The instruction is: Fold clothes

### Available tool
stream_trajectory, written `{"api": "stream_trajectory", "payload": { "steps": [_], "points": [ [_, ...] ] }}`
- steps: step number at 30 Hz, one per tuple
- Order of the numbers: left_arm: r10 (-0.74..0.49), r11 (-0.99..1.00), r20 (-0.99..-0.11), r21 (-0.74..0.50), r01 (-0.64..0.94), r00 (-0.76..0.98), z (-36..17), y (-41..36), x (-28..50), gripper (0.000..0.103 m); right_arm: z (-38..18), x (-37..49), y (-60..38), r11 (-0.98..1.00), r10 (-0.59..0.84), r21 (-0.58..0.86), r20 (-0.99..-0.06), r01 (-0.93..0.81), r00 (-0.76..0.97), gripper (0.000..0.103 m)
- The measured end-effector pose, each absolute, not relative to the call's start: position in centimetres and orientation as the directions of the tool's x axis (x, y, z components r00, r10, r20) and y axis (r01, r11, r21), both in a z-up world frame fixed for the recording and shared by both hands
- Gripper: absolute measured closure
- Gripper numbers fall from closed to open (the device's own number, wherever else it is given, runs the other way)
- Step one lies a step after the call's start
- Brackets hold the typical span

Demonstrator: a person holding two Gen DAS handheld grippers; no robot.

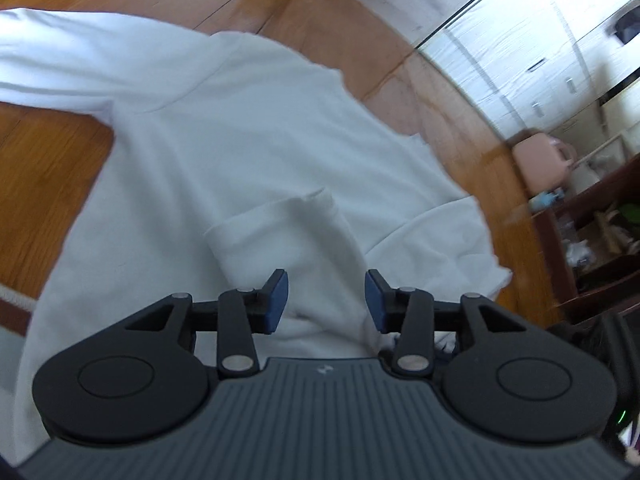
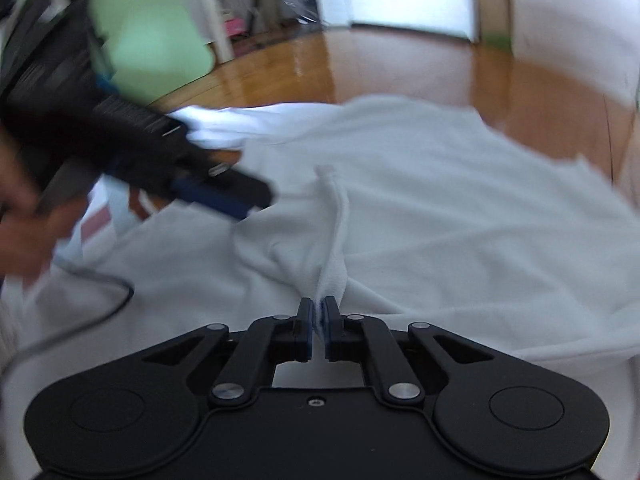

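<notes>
White garment (image 1: 224, 152) spread over wooden floor (image 1: 52, 168), long axis running fwd from both tools. Right tool (image 2: 319, 312) pressed together, pinching raised fold (image 2: 334, 240) dead ahead; left tool (image 1: 326, 300) spread, empty, straddling a cuff-like flap (image 1: 280, 224). Left nearer the flap. Motion blur; far hem edges cut off.

Left claw (image 1: 326, 300) spread wide, blue pads (image 1: 278, 300) apart, right claw (image 2: 319, 320) pinched tight on white fabric (image 2: 332, 272)

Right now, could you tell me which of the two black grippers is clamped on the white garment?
The right gripper: its jaws pinch a ridge of the white garment. The left gripper is open, gripping nothing.
</notes>
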State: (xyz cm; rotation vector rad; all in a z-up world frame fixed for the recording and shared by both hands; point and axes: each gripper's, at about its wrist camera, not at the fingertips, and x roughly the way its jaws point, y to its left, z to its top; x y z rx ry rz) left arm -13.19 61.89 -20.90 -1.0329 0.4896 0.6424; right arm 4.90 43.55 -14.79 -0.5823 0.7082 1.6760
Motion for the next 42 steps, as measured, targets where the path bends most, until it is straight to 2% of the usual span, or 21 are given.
{"api": "stream_trajectory", "payload": {
  "steps": [2, 6, 10, 12, 13, 15, 16, 17, 18, 19, 20, 22, 23, 24, 27, 30, 32, 35, 38, 41, 42],
  "points": [
    [0.230, 0.340, -0.611, -0.679, -0.651, 0.757, -21.0, 62.0, -13.2, 0.054, -14.8, 3.9, 42.8, -0.200, 0.667, 0.099, -0.715, -0.975, -0.210, 0.095],
    [0.193, 0.351, -0.638, -0.665, -0.659, 0.746, -21.3, 61.5, -11.6, 0.052, -15.3, 2.3, 41.4, -0.281, 0.635, 0.017, -0.747, -0.959, -0.199, 0.095],
    [0.188, 0.401, -0.706, -0.579, -0.710, 0.682, -22.0, 60.5, -8.9, 0.018, -14.7, 3.0, 41.1, -0.260, 0.633, 0.047, -0.746, -0.965, -0.207, 0.095],
    [0.208, 0.453, -0.743, -0.503, -0.736, 0.636, -22.8, 60.2, -7.3, 0.014, -14.7, 2.8, 41.1, -0.268, 0.633, 0.033, -0.748, -0.963, -0.202, 0.094],
    [0.236, 0.488, -0.747, -0.462, -0.740, 0.622, -22.9, 59.9, -6.6, 0.016, -14.7, 2.7, 41.0, -0.271, 0.634, 0.025, -0.748, -0.962, -0.198, 0.094],
    [0.288, 0.537, -0.764, -0.370, -0.758, 0.577, -22.5, 59.7, -5.8, 0.053, -14.7, 2.6, 40.9, -0.265, 0.638, 0.018, -0.747, -0.964, -0.189, 0.092],
    [0.313, 0.559, -0.771, -0.322, -0.764, 0.554, -22.4, 59.6, -5.4, 0.093, -14.7, 2.5, 40.8, -0.262, 0.640, 0.014, -0.746, -0.965, -0.185, 0.091],
    [0.334, 0.569, -0.769, -0.297, -0.767, 0.546, -22.1, 59.7, -5.3, 0.095, -14.7, 2.5, 40.7, -0.246, 0.643, 0.011, -0.747, -0.969, -0.172, 0.089],
    [0.367, 0.570, -0.738, -0.303, -0.764, 0.566, -21.3, 59.8, -5.8, 0.096, -14.5, 2.6, 40.7, -0.201, 0.643, 0.008, -0.754, -0.979, -0.138, 0.074],
    [0.418, 0.573, -0.684, -0.312, -0.758, 0.598, -19.9, 59.8, -6.5, 0.096, -14.0, 2.9, 40.6, -0.145, 0.635, 0.005, -0.766, -0.989, -0.097, 0.068],
    [0.480, 0.596, -0.589, -0.325, -0.734, 0.650, -18.1, 59.7, -7.6, 0.096, -13.2, 3.4, 40.2, -0.099, 0.636, 0.006, -0.768, -0.995, -0.068, 0.060],
    [0.584, 0.677, -0.307, -0.327, -0.659, 0.752, -13.5, 59.0, -10.4, 0.095, -11.5, 4.8, 38.7, -0.026, 0.680, -0.026, -0.734, -0.999, 0.002, 0.045],
    [0.613, 0.685, -0.243, -0.310, -0.659, 0.752, -12.0, 59.0, -11.3, 0.095, -10.7, 5.6, 38.0, 0.013, 0.702, -0.049, -0.711, -0.999, 0.044, 0.039],
    [0.639, 0.673, -0.224, -0.300, -0.676, 0.735, -11.2, 59.3, -11.9, 0.095, -10.2, 6.5, 37.3, 0.062, 0.711, -0.078, -0.696, -0.995, 0.099, 0.038],
    [0.671, 0.595, -0.295, -0.333, -0.731, 0.680, -13.2, 60.9, -13.4, 0.093, -10.6, 10.2, 36.4, 0.255, 0.656, -0.185, -0.688, -0.949, 0.310, 0.038],
    [0.581, 0.442, -0.537, -0.423, -0.791, 0.612, -18.7, 64.2, -13.7, 0.092, -11.8, 14.1, 35.7, 0.403, 0.582, -0.185, -0.704, -0.896, 0.407, 0.038],
    [0.512, 0.328, -0.638, -0.474, -0.817, 0.575, -21.8, 66.2, -13.8, 0.092, -12.7, 15.7, 35.8, 0.431, 0.558, -0.168, -0.723, -0.887, 0.408, 0.038],
    [0.530, 0.350, -0.620, -0.462, -0.815, 0.578, -22.4, 67.0, -13.0, 0.092, -13.8, 16.9, 36.9, 0.430, 0.536, -0.229, -0.714, -0.873, 0.451, 0.038],
    [0.538, 0.431, -0.609, -0.397, -0.811, 0.584, -21.7, 66.5, -11.2, 0.094, -14.7, 19.2, 38.9, 0.438, 0.546, -0.131, -0.747, -0.889, 0.379, 0.039],
    [0.534, 0.457, -0.591, -0.400, -0.794, 0.605, -21.2, 65.6, -9.8, 0.095, -14.3, 20.6, 40.6, 0.447, 0.574, -0.079, -0.739, -0.891, 0.353, 0.088],
    [0.531, 0.463, -0.583, -0.407, -0.787, 0.615, -21.2, 65.6, -9.5, 0.095, -13.7, 20.4, 40.2, 0.479, 0.582, -0.104, -0.705, -0.871, 0.405, 0.089]
  ]
}}
